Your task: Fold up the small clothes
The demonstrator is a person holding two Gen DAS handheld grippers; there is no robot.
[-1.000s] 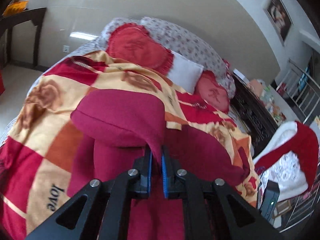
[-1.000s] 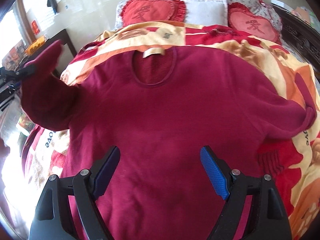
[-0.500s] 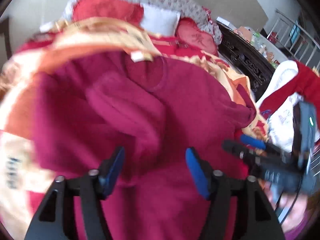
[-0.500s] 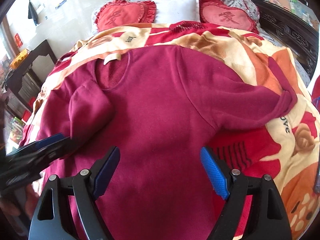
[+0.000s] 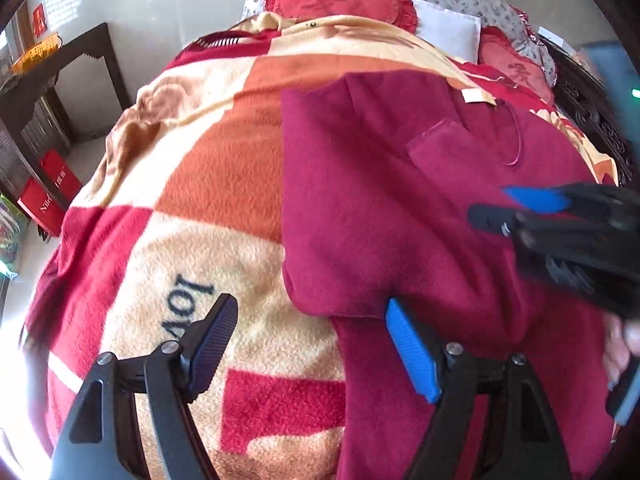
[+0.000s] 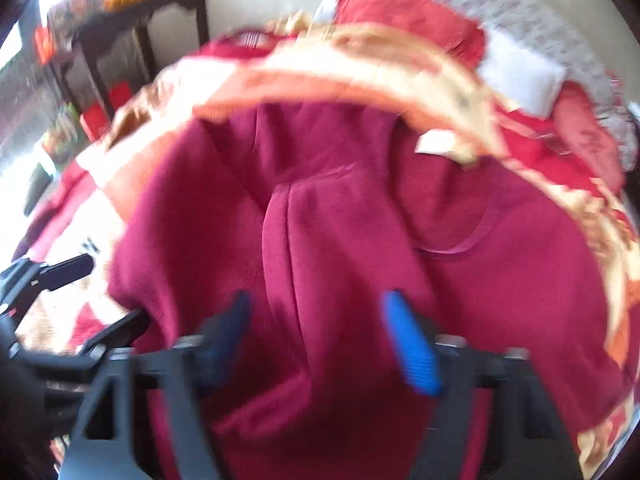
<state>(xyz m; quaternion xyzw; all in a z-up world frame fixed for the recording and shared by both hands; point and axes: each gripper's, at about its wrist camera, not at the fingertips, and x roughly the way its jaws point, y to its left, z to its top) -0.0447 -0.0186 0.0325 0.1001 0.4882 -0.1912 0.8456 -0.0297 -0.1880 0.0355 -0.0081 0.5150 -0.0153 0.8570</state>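
Item: maroon sweater (image 5: 380, 200), one piece.
Position: laid flat on the checked blanket (image 5: 208, 184) of a bed, collar toward the pillows, neck label (image 5: 476, 96) showing.
Left sleeve (image 6: 320, 240): folded in across the chest, its cuff lying just below the collar.
Left gripper (image 5: 310, 308): jaws stand wide apart and have just been opening. Nothing is held. One finger hangs over bare blanket by the word "love", the other is at the sweater's folded side edge.
Right gripper (image 6: 316, 300): seen through blur. Jaws are still apart but have just been closing, with the ridge of the folded sleeve between them. No pressing of the pads on the cloth can be made out.
Head of bed: red heart cushion (image 5: 340, 0) and white pillow (image 5: 448, 28) against floral bedding.
Beside bed: dark wooden table (image 5: 60, 72), with red boxes (image 5: 48, 196) on the floor below it.
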